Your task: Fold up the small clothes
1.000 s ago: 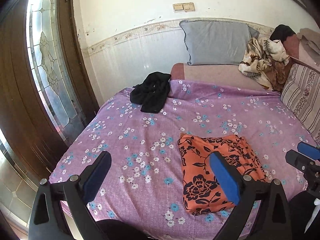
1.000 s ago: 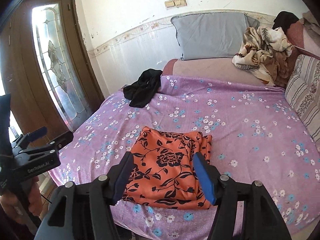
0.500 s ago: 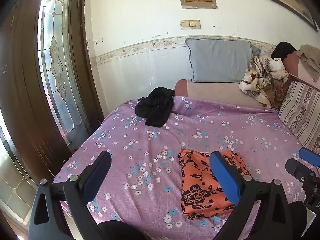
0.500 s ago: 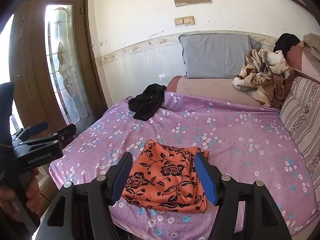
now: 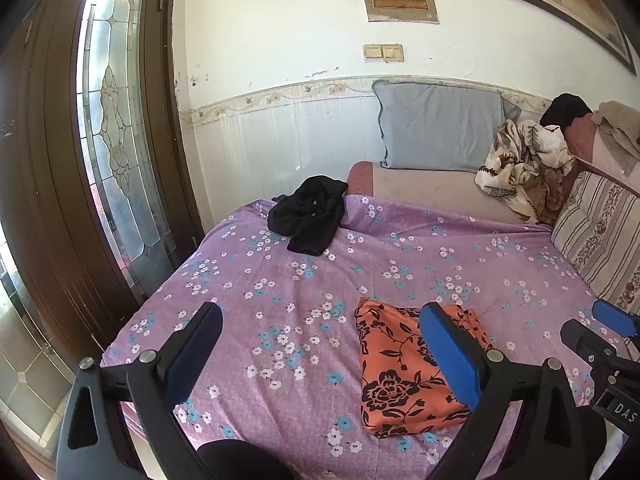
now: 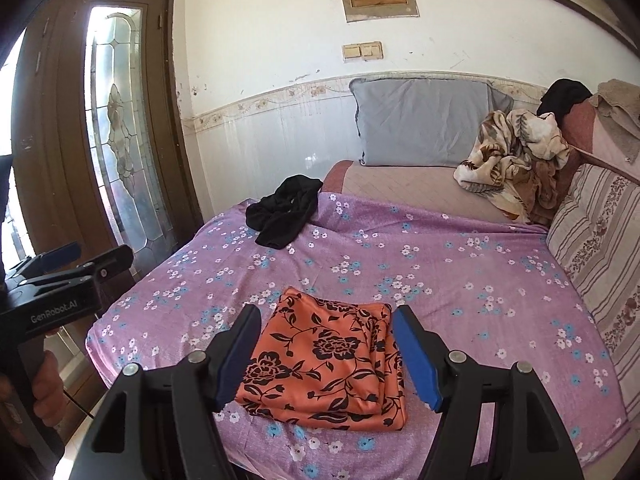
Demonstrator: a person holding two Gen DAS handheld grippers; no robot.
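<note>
Folded orange floral garment (image 6: 326, 360) flat on purple floral bedsheet (image 6: 460, 276), near edge, seen between right gripper (image 6: 326, 354) fingers, untouched. Left gripper (image 5: 320, 354) spread wide, empty; garment behind its right finger. Right gripper also spread, empty. Black garment (image 5: 310, 216) far left. Versus earlier: both grippers pulled back, higher; garment unmoved.

The left gripper (image 5: 320, 354) is held level with its two blue-padded fingers (image 5: 450, 354) spread wide and nothing between them; seen from the right camera, a bare hand (image 6: 42, 388) grips its black handle from below. The right gripper (image 6: 326, 354) is likewise held level with its fingers (image 6: 416, 360) parted and nothing between them, and its tip shows at the right edge of the left camera's view.
</note>
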